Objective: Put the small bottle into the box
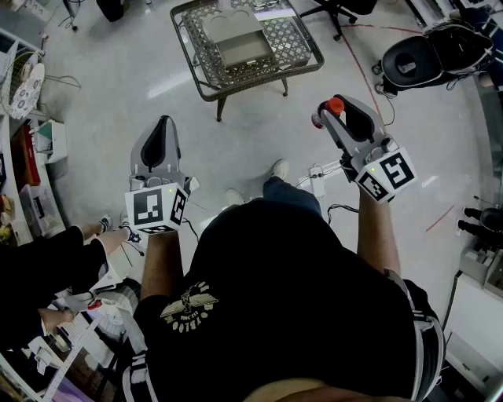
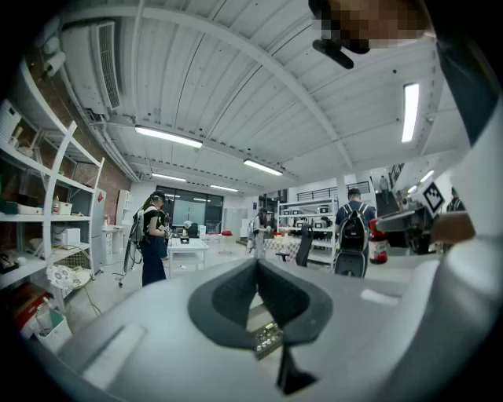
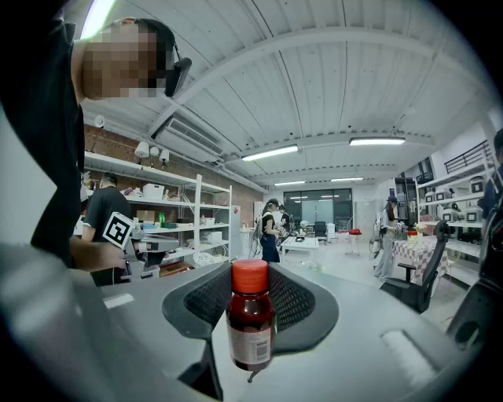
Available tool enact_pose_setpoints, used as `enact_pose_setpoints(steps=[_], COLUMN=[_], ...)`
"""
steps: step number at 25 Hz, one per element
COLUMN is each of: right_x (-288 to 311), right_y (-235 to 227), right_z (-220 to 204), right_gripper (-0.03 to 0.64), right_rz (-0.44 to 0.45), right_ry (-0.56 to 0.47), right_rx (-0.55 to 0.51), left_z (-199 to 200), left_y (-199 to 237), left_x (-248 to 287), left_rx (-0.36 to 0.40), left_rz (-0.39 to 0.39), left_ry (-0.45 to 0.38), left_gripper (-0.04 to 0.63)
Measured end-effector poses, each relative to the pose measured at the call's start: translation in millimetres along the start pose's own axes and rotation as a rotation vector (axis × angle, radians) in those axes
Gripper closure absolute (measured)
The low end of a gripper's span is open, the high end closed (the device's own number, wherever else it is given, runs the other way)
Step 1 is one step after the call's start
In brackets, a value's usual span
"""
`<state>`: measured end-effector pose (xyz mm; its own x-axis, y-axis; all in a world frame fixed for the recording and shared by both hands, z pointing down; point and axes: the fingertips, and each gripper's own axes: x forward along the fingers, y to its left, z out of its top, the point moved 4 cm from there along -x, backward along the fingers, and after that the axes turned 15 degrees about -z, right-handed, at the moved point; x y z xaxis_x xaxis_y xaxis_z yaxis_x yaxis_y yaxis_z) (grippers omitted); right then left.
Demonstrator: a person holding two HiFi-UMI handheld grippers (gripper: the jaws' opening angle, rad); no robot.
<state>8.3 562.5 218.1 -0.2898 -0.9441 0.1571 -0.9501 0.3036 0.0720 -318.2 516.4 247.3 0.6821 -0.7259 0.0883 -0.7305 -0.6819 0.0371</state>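
Note:
My right gripper (image 1: 331, 111) is shut on the small bottle (image 1: 335, 104), a dark red bottle with an orange-red cap. In the right gripper view the bottle (image 3: 251, 322) stands upright between the jaws, label facing the camera. My left gripper (image 1: 163, 128) is held up at the left; its jaws meet at the tip with nothing between them, and the left gripper (image 2: 256, 265) shows the same in its own view. The box (image 1: 238, 41), grey-tan and open-topped, sits on a wire-mesh table (image 1: 302, 41) on the floor ahead, between and beyond both grippers.
A black round case (image 1: 418, 56) lies on the floor at the far right, with a chair base (image 1: 338, 9) beside it. Shelves with clutter (image 1: 27, 157) line the left wall. A seated person's legs (image 1: 47, 259) are at my left. Other people (image 2: 153, 235) stand far off.

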Motion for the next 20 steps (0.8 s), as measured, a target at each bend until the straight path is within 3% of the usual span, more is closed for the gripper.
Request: enact_pose_setpoints(steps=[6,9,15,20], right_x=[-9,-12,3,20], right_y=[2,-9,-48,-92], right_z=[2,-1,-9,-20], right_gripper=[0.459,0.459,0.459,0.460], right_rz=[0.021,0.041,0.057,0.082], right_ry=[0.011,0.007,-0.004,0.000], right_rx=[0.016,0.028,0.049,0.087], left_z=[0,5,-3,14], left_y=[-11,-23,-28,-41], left_x=[-4,6,59,99], left_rx=[-0.006,0.042,0.030,0.030], left_rz=[-0.008,-0.029,-0.015,0.029], left_ry=[0.024,0.028,0.073,0.033], left_gripper=[0.595,0.595,0.595,0.595])
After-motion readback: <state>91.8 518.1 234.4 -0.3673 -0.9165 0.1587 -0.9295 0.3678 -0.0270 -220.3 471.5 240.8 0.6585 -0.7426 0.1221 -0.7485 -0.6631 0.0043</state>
